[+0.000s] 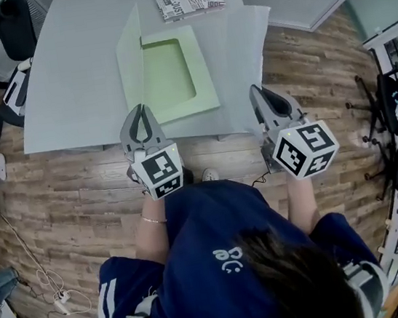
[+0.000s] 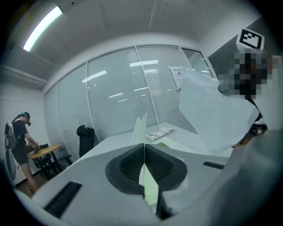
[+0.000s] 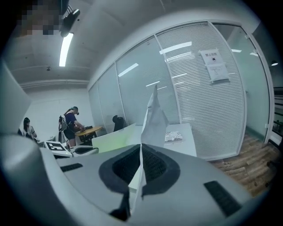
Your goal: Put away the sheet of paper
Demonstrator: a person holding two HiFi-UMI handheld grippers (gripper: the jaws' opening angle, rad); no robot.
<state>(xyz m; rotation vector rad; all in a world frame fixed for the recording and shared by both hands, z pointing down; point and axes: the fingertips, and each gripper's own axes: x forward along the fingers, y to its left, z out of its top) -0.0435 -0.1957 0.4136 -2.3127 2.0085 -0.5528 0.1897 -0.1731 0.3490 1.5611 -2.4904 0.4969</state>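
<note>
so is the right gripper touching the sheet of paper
Touching. The right gripper view shows the right gripper with its jaws shut on the edge of the sheet of paper, which stands up between them.

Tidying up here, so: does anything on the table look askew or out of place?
The white sheet juts askew past the table's right edge, its near edge pinched in the right claw. The green folder lies open, one cover held upright by the left claw.
</note>
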